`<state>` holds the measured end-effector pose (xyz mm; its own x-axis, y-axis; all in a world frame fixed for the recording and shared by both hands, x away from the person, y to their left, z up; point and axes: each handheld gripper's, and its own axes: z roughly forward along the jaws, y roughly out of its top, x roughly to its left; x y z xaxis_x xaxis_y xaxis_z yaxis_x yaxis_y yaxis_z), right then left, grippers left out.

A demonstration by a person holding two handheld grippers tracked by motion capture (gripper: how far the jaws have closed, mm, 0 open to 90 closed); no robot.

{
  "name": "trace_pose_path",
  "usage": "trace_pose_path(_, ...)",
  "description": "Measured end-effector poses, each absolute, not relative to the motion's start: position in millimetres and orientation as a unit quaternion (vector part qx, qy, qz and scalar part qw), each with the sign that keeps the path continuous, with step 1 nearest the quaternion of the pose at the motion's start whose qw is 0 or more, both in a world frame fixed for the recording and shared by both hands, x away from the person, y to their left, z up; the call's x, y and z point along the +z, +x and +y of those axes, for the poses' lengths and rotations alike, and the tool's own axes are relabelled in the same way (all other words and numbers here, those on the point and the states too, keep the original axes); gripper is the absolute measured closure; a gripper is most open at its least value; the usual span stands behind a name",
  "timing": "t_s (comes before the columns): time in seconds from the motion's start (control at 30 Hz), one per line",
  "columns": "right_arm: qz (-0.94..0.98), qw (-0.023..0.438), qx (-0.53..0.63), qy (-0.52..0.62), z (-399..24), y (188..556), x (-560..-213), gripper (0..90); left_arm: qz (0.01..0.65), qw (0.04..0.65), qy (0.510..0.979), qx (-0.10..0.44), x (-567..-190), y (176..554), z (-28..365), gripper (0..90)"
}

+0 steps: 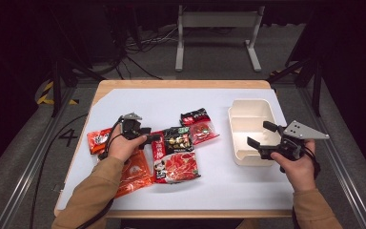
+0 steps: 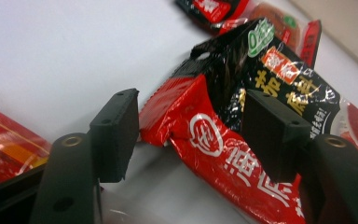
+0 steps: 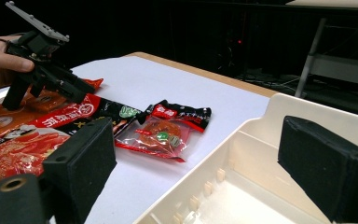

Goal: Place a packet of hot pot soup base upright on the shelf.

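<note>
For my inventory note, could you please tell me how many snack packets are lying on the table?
5: one far left, an orange one under the left forearm, a red-and-black one at the left gripper, a large one in front, one nearest the tray. Overlaps may hide more.

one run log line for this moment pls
left gripper: open, jaws either side of red-and-black snack packet | right gripper: open, over cream plastic tray | tray: empty

On the table (image 1: 248,191), a cluster of snack packets (image 1: 171,148) lies left of centre in the high view. One packet (image 1: 199,125) sits upper right of that cluster. The tray (image 1: 248,126) stands at right.
</note>
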<state>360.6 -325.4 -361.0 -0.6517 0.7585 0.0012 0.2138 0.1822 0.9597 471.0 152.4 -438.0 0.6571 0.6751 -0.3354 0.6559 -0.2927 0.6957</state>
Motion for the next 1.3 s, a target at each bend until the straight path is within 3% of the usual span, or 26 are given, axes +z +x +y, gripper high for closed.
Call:
trace_pose_path(0.33,0.727,0.244,0.547,0.337,-326,361,-361,12.0,0.415,0.394,0.820,0.001,-440,475,145,48.3)
trace_pose_path(0.63,0.724,0.238,0.553,0.337,-326,360,-360,12.0,0.424,0.377,0.823,-0.013,-442,477,143,65.4)
trace_pose_path(0.8,0.720,0.234,0.556,0.343,-328,361,-360,12.0,0.431,0.391,0.813,-0.031,-442,477,146,79.8)
trace_pose_path(1.3,0.728,0.240,0.546,0.339,-327,360,-359,12.4,0.407,0.430,0.806,0.003,-420,462,148,85.0)
